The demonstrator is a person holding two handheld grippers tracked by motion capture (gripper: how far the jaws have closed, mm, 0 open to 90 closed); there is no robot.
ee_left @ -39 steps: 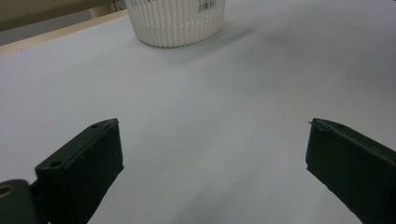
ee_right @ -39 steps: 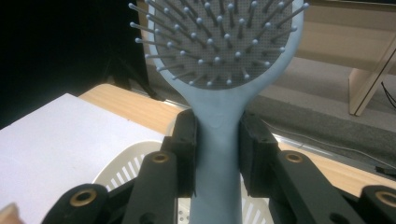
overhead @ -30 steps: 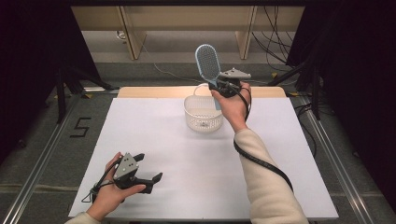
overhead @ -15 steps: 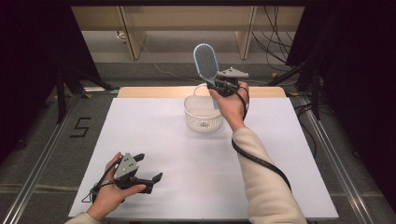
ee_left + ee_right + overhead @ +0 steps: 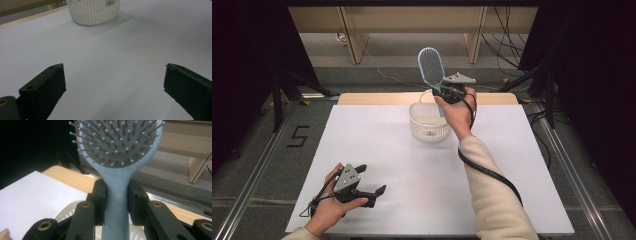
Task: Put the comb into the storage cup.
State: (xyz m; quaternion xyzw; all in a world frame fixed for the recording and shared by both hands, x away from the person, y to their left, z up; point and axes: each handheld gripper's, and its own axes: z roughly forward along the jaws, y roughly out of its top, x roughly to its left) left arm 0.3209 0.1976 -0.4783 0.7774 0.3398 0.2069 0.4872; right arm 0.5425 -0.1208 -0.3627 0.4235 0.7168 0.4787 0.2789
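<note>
So the right tongs (image 5: pixel 443 91) are clamped on the handle of the pale blue plastic paddle hairbrush (image 5: pixel 431 67), upright above the white slotted plastic basket (image 5: pixel 429 121) — probably headed in. Left tongs (image 5: pixel 371 181) rest apart on the white worktop (image 5: pixel 387 150) — idle.

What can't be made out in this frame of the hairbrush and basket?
- Hairbrush: top cut by the right gripper view's upper edge; handle end hidden between the right gripper pads.
- Basket: small dark item inside, too small in the high view.
- Basket label: cut by the left gripper view's top edge, unreadable.
</note>
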